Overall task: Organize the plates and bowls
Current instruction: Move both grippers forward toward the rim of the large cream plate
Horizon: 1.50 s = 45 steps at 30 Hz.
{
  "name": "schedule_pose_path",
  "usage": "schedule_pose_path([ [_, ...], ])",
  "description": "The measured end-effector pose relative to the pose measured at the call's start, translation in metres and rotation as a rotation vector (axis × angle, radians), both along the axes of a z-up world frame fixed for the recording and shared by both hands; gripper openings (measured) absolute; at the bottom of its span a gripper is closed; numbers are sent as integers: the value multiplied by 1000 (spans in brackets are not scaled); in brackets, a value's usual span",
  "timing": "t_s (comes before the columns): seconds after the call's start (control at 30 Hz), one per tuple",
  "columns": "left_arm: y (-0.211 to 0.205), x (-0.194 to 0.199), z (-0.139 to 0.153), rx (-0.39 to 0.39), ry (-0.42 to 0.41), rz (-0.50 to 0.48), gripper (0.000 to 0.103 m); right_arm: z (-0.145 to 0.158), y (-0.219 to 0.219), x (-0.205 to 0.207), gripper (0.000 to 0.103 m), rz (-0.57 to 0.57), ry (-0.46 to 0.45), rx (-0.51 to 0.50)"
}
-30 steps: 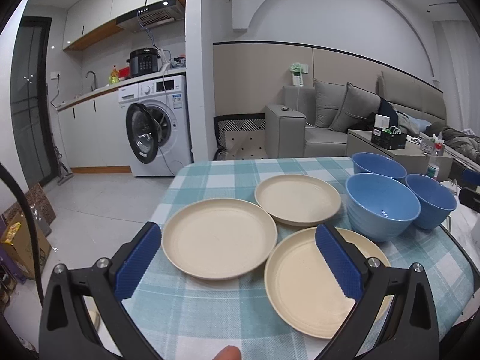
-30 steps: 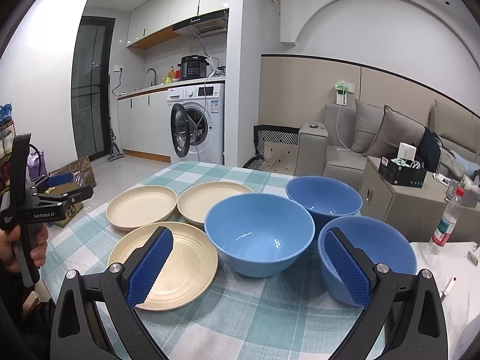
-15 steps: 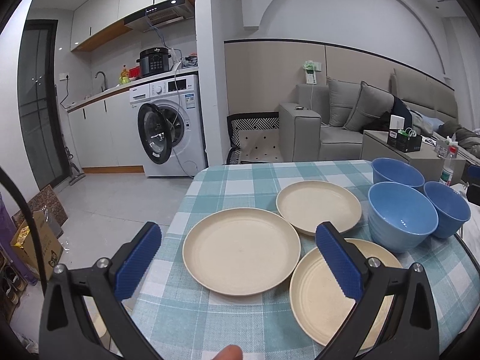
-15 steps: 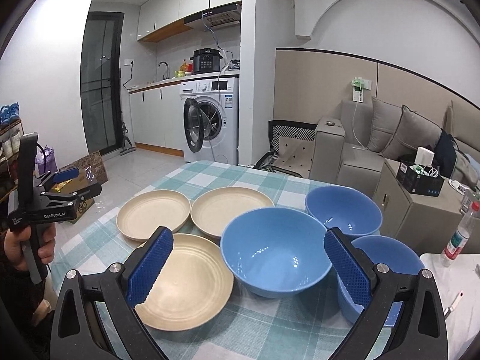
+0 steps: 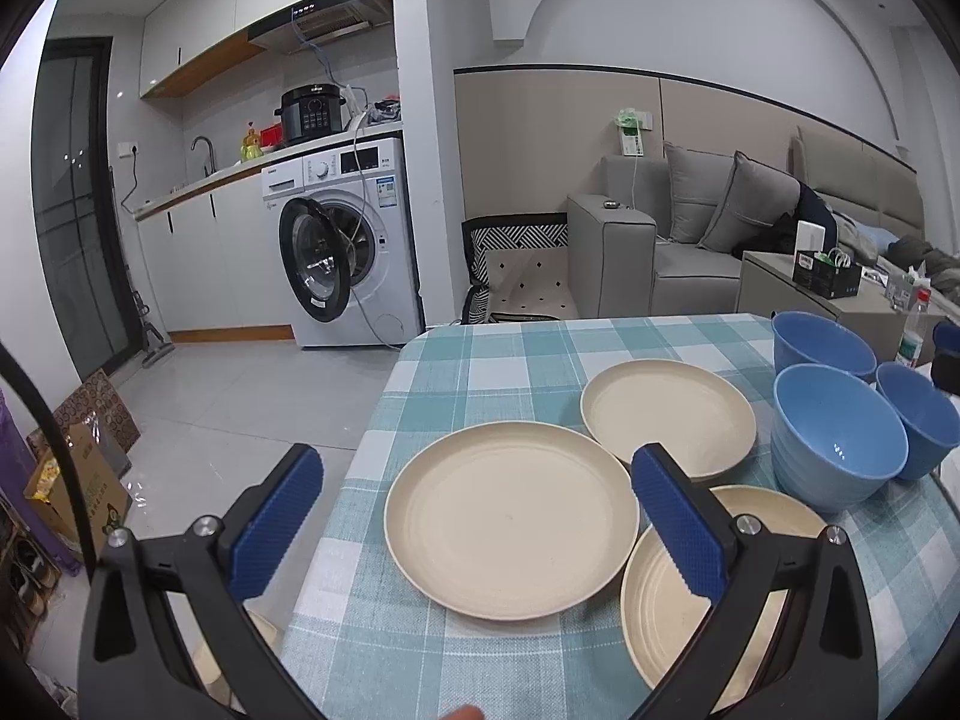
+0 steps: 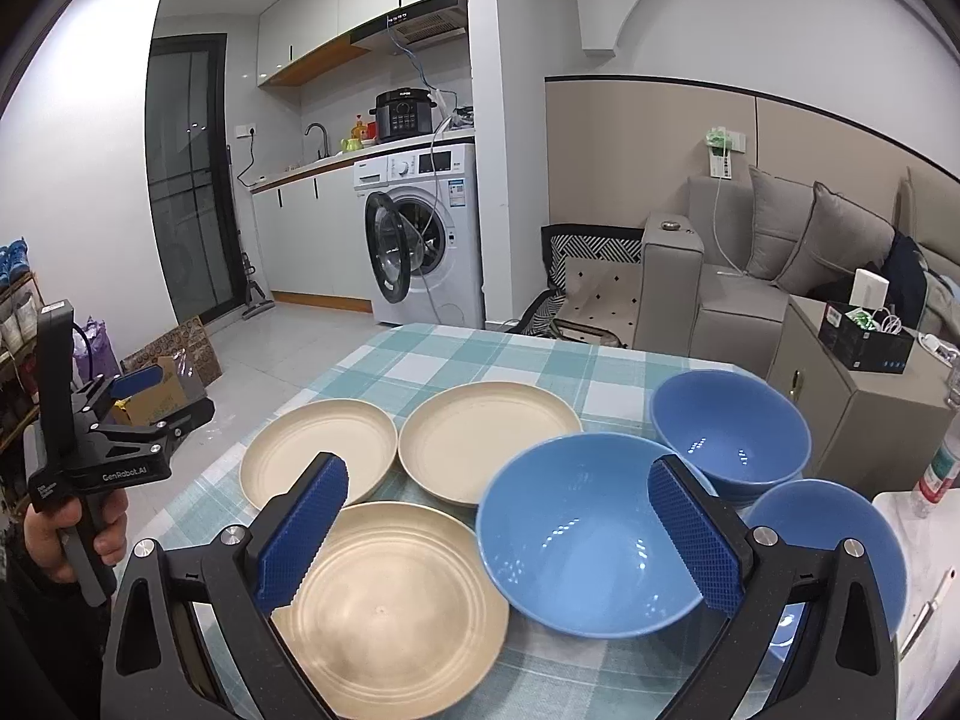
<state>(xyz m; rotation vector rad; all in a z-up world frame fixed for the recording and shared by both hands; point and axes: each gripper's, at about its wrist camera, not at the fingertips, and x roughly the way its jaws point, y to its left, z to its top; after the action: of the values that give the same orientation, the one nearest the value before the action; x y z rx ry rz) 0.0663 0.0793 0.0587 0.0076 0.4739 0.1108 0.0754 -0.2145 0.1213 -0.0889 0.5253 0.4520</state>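
Both hand-held grippers drifting right, nothing grasped yet

My left hand-held gripper [image 5: 474,516] has swung off the surface [image 5: 480,372] edge, spread and empty; my right hand-held gripper [image 6: 498,534], also spread, now frames the nearest blue bowl [image 6: 588,534], so stacking hasn't begun; cream plates [image 6: 318,456] lie separate.

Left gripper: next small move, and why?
Probably ease the left gripper forward and down to the near rim of the closest beige plate. It is open and empty, the plate lies between its fingers, and all three plates lie unstacked on the tablecloth.
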Motion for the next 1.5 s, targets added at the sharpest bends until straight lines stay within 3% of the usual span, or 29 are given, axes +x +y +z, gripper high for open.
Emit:
schedule_pose_path([
  [0.17,12,11,2,-74,14,-16,103,7,15,6,103,18,-10,-24],
  [0.53,15,36,12,-108,40,-19,103,34,10,41,103,-8,8,-34],
  [1.07,-9,66,41,-39,65,-69,103,85,-32,105,103,7,-1,-107],
  [1.5,-21,100,42,-9,114,-99,103,76,-18,143,103,11,60,-129],
])
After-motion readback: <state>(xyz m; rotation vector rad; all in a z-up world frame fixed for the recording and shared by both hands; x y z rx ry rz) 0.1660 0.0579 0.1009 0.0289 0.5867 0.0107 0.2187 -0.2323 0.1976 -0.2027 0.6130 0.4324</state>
